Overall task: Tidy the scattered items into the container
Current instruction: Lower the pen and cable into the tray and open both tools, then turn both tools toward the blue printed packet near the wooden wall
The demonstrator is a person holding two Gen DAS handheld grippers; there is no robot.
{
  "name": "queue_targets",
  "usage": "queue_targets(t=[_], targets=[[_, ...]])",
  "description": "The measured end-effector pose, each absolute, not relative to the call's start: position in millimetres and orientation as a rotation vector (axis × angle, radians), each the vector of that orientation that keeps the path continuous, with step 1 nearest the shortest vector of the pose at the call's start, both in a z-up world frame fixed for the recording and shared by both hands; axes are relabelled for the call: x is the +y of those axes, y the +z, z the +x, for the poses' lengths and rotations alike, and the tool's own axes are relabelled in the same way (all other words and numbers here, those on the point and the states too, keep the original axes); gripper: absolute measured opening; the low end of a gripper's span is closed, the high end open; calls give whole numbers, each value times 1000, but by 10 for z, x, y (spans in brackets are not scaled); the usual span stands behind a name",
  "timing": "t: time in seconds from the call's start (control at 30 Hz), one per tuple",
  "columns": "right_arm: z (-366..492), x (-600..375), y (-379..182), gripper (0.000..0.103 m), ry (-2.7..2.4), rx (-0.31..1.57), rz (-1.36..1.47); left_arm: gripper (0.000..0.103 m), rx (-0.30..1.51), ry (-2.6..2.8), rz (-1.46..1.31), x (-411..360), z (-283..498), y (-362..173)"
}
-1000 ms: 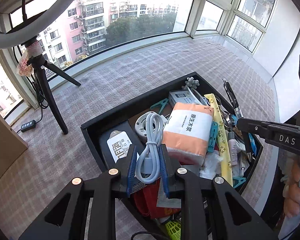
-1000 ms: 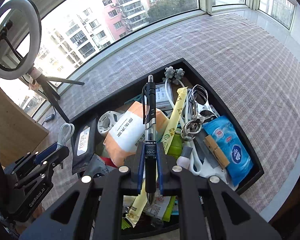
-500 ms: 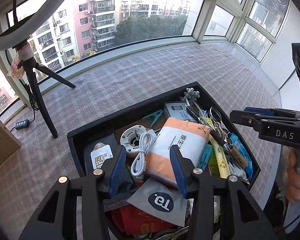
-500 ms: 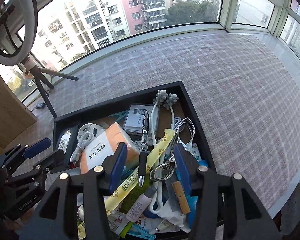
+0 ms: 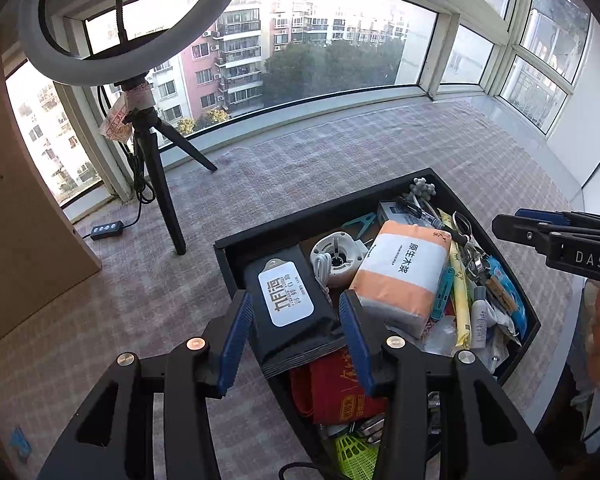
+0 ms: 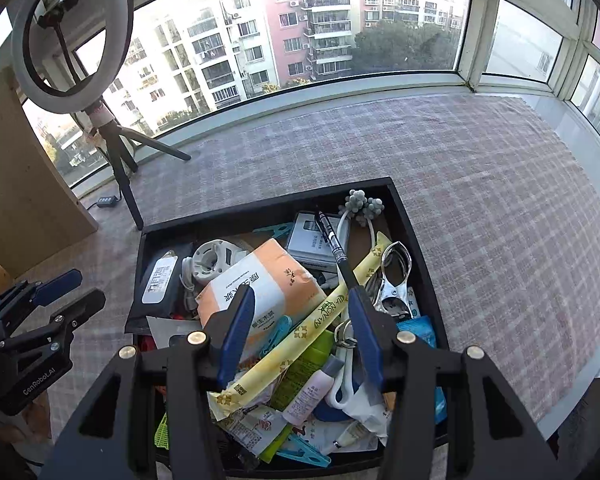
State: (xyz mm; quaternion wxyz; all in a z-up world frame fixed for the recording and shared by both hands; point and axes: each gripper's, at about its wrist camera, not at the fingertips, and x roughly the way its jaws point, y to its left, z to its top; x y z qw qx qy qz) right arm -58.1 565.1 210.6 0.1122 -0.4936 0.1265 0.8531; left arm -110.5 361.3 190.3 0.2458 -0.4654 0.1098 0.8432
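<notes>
A black tray (image 5: 284,224) (image 6: 404,216) on the checked cloth is full of small items. In it lie an orange-and-white tissue pack (image 5: 400,276) (image 6: 260,288), a black wipes pack (image 5: 288,300) (image 6: 160,280), a white cable (image 5: 322,272) beside a white round holder (image 5: 336,258), a black pen (image 6: 334,244) and a yellow sachet (image 6: 300,332). My left gripper (image 5: 296,340) is open and empty above the tray's near left corner. My right gripper (image 6: 300,332) is open and empty above the tray's near side.
A ring light on a black tripod (image 5: 160,184) (image 6: 116,160) stands at the back left, with a cable and remote (image 5: 108,230) on the cloth. A wooden panel (image 5: 16,208) stands at the left. The window sill runs along the back.
Both grippers opened and pulled back from the tray. The left one let go of the white cable, the right one let go of the black pen. Both items now lie in the tray.
</notes>
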Motion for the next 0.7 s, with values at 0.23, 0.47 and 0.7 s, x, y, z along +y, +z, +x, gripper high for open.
queue_targets(t=[0.23, 0.47, 0.7], targets=[[-577, 5011, 2141, 48, 2613, 334, -1488, 43, 250, 2390, -1331, 2824, -935, 1901], [-689, 4116, 2081, 48, 2701, 295, -1583, 43, 88, 2510, -1415, 1595, -755, 1859], [-814, 2997, 2015, 48, 2796, 214, -1690, 43, -90, 2658, -1532, 167, -559, 1726]])
